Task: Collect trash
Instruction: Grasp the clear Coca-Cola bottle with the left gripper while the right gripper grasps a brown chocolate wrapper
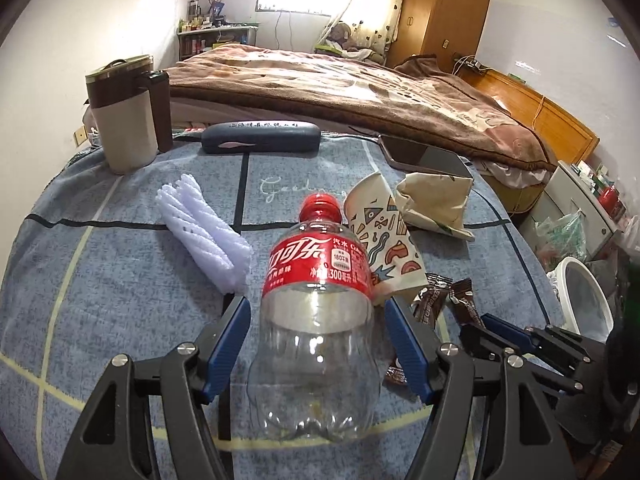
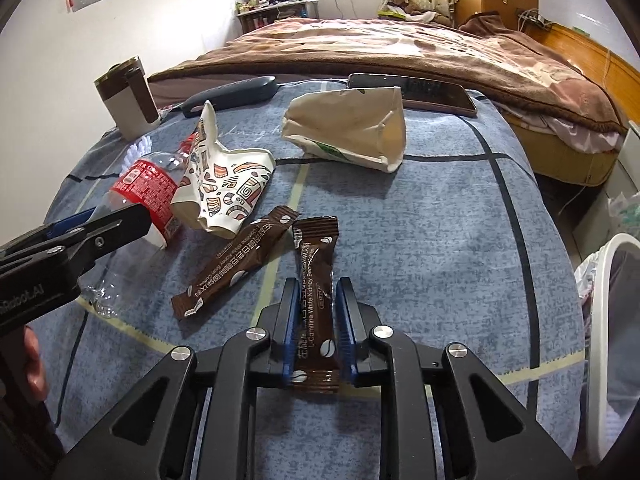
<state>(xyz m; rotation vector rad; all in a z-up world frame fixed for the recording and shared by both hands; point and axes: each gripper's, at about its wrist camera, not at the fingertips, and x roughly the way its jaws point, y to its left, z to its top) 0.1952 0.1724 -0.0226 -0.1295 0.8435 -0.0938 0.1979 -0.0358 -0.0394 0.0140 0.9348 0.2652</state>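
Tongs first: the left gripper [image 1: 318,332] stands wide, its blue pads [image 1: 226,344] on either side of a clear cola bottle [image 1: 316,320] that lies on the blue-grey cloth [image 1: 100,280] with its red cap pointing away; a gap shows between each pad and the plastic, so nothing is pinched. The right gripper [image 2: 318,320] is narrowed around a brown coffee sachet [image 2: 316,280], whose lower part sits between the fingers while its top end sticks out ahead (whether the pads actually press the foil, I cannot tell).

Just left of that sachet lies a second brown sachet [image 2: 236,264], slanted, its upper end near a crushed patterned paper cup [image 2: 220,188]. The cup rests against the bottle's right side. Further back sits a crumpled cream paper bag [image 2: 352,132], apart from the cup. Beyond it, at the far edge of the cloth, lies a dark phone [image 2: 416,90], and to the left a dark glasses case [image 1: 260,138]. A brown and beige lidded jug [image 1: 124,112] stands upright at the far left corner. White ribbed packing foam [image 1: 204,232] lies left of the bottle. A white bin [image 1: 582,296] stands off the right edge, lower than the cloth, and a bed with a brown blanket [image 1: 340,80] fills the background.
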